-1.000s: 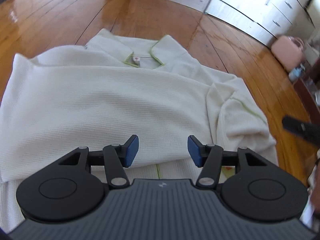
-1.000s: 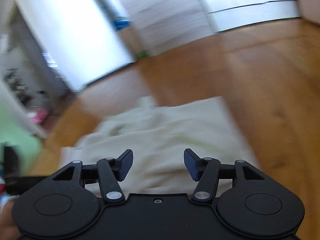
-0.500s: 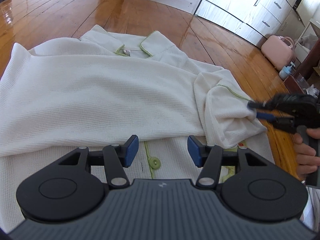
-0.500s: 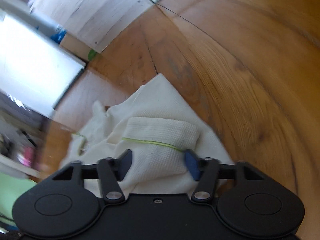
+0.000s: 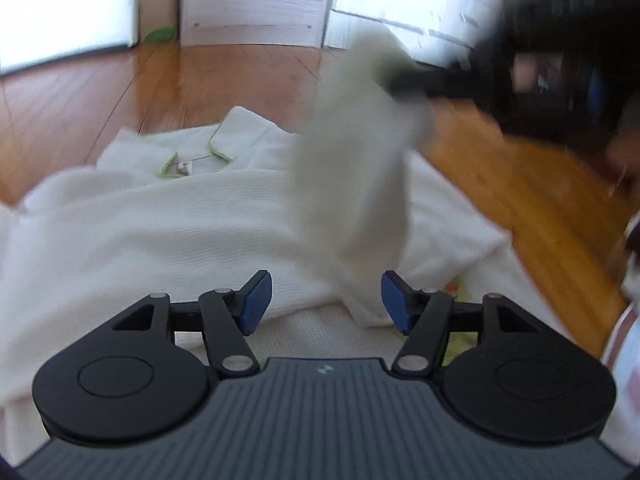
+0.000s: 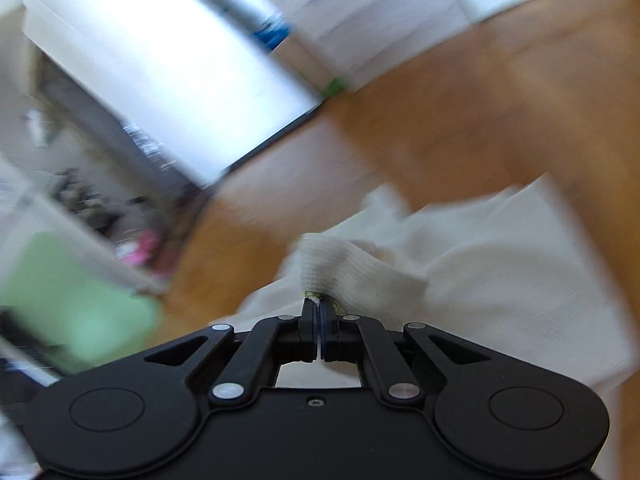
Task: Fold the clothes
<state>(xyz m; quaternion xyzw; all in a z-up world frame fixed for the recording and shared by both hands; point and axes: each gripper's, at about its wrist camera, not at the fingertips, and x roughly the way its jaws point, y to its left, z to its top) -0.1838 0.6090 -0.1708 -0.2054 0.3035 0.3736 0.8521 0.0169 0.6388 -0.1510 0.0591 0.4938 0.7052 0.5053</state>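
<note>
A white waffle-knit shirt [image 5: 168, 216] with green trim lies flat on the wood floor, collar [image 5: 200, 152] at the far end. My left gripper [image 5: 325, 300] is open and empty just above the shirt's near part. My right gripper [image 6: 319, 306] is shut on the shirt's sleeve cuff [image 6: 352, 276] and holds it up off the floor. In the left wrist view the lifted sleeve [image 5: 352, 168] hangs blurred from the right gripper [image 5: 404, 84] above the shirt's right side.
Wood floor [image 5: 520, 184] surrounds the shirt. White cabinets [image 5: 404, 4] and a wooden panel [image 5: 256, 0] stand at the far wall. A bright white door [image 6: 168, 76] and a green object [image 6: 68, 304] show blurred in the right wrist view.
My right gripper has shut on the sleeve cuff and lifted it up over the shirt. My left gripper has tilted to a lower, flatter view and stays open.
</note>
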